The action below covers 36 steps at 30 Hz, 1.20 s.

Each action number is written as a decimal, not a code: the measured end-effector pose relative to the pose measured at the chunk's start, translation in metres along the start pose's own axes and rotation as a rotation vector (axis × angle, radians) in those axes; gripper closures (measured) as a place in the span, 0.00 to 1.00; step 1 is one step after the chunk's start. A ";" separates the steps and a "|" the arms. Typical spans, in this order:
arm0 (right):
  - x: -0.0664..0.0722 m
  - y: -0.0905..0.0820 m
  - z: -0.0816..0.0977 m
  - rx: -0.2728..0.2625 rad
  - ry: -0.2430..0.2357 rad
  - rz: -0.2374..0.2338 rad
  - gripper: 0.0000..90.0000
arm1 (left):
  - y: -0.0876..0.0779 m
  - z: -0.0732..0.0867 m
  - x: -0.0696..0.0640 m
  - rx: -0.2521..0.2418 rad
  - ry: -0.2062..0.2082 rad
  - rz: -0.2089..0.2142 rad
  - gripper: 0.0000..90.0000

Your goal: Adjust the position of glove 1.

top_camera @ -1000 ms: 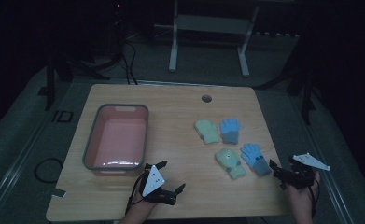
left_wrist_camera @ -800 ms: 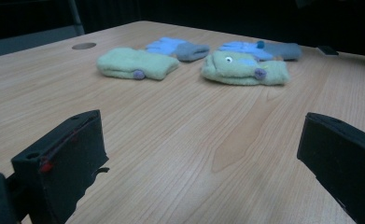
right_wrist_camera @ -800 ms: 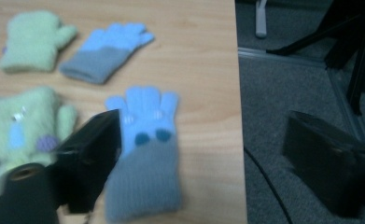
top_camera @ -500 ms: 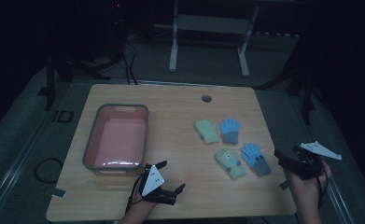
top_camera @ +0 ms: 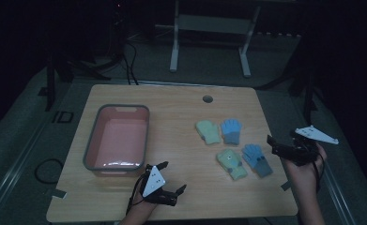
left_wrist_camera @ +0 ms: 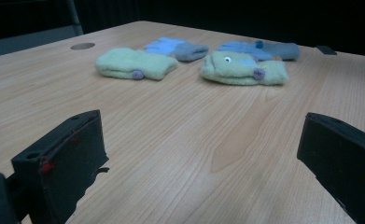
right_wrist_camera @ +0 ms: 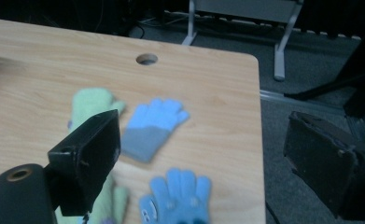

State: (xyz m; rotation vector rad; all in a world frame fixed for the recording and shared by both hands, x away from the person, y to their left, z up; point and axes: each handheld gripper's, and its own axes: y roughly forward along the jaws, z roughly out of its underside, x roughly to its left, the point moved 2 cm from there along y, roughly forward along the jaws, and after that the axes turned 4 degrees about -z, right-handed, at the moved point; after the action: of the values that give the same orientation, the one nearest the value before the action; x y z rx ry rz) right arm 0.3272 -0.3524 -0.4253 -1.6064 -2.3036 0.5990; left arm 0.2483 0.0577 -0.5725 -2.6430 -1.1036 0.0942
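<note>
**Four little gloves on the table, nothing picked up yet**

Using the pink tub (top_camera: 117, 140) as the landmark: it has a grey rim and there's nothing in it. Right of it, well apart, lie four knit gloves in two pairs. The far pair is a green mitten (top_camera: 208, 131) touching a blue glove (top_camera: 231, 131); the near pair is a green mitten with a googly eye (top_camera: 232, 163) beside a second blue glove (top_camera: 257, 160).

The right gripper (top_camera: 276, 146) hangs past the table edge, just beyond the near blue glove. Its jaws have just been opening and nothing sits between them. The left gripper (top_camera: 172, 177), near the tub's front corner, is spread wide and empty too.

I'd say these gloves are light, floppy and easy to snag, so pinching the cuff or mid-palm should work best; fingers would just fold and slip.
</note>
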 end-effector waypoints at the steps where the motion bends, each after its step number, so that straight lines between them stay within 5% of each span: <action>1: 0.002 0.002 -0.003 -0.003 -0.005 0.000 0.12 | 0.000 0.000 0.000 0.001 0.000 0.001 0.01; 16: 0.046 0.054 -0.034 -0.009 -0.096 -0.155 0.15 | 0.000 0.000 0.000 0.001 -0.001 0.008 0.01; 22: 0.059 0.081 -0.032 0.033 -0.109 -0.185 0.17 | 0.000 0.000 0.000 0.001 0.001 0.008 0.01; 29: 0.071 0.108 -0.025 0.034 -0.076 -0.260 0.29 | 0.000 0.000 0.000 0.001 0.001 0.013 0.01; 36: 0.082 0.144 -0.011 0.102 -0.090 -0.301 0.45 | 0.000 0.000 -0.001 0.001 0.000 0.023 0.01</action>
State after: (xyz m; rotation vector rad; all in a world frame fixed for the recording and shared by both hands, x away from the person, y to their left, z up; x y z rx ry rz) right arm 0.4221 -0.2302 -0.4861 -1.1787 -2.4695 0.7129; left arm 0.2476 0.0571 -0.5725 -2.6550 -1.0736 0.0989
